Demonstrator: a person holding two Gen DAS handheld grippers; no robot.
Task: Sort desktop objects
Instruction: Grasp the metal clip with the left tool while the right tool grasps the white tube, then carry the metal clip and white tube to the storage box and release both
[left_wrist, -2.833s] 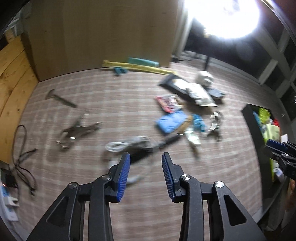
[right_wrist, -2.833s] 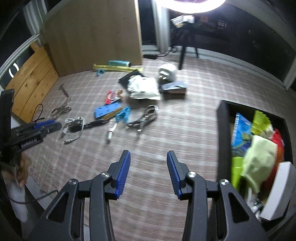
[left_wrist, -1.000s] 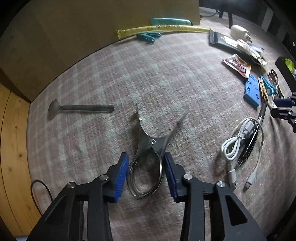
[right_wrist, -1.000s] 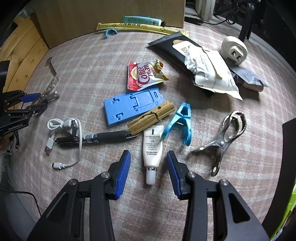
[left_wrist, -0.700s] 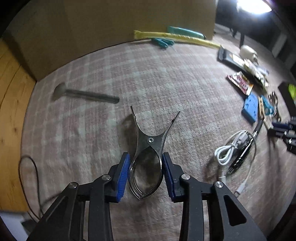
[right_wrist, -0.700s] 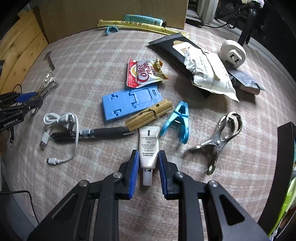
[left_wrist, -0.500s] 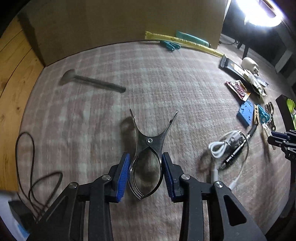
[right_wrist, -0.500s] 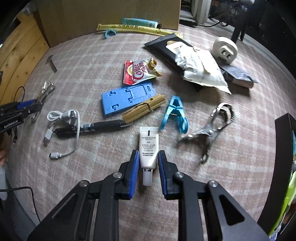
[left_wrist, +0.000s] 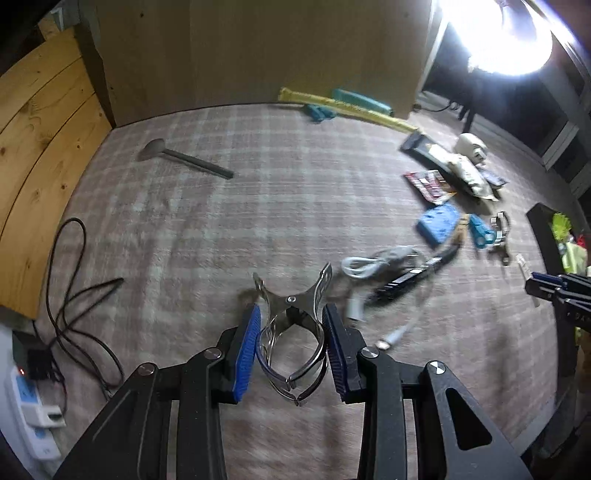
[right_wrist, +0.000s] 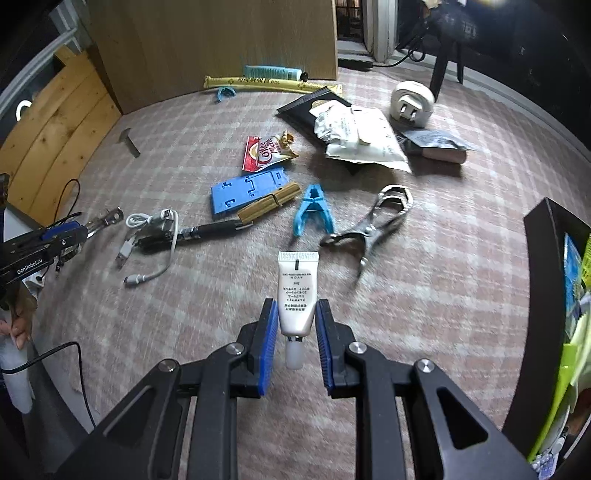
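Two tongs are clamped: left tongs (left_wrist: 291, 345) on a metal clip (left_wrist: 291, 332), right tongs (right_wrist: 295, 345) on a white tube (right_wrist: 296, 291), above bare desk (right_wrist: 424, 314) near its front edge.

plaid cloth (right_wrist: 424, 258) under scattered clutter

The desk (right_wrist: 424, 295) wears a pink-and-beige plaid cloth. Each hand-held gripper is black with blue pads (right_wrist: 269, 347): the left hand-held gripper (left_wrist: 291, 350) frames a shiny silver clip (left_wrist: 291, 332), the right hand-held gripper (right_wrist: 295, 347) a white tube (right_wrist: 296, 291) with black lettering. Beyond lie a blue plastic stand (right_wrist: 247, 190), a light-blue peg (right_wrist: 313, 214), a tan wooden peg (right_wrist: 267, 206), a red-and-white coffee sachet (right_wrist: 267, 153), a white cable (right_wrist: 155, 236), a black pen (right_wrist: 210, 229) and a yellow strip (right_wrist: 271, 85).
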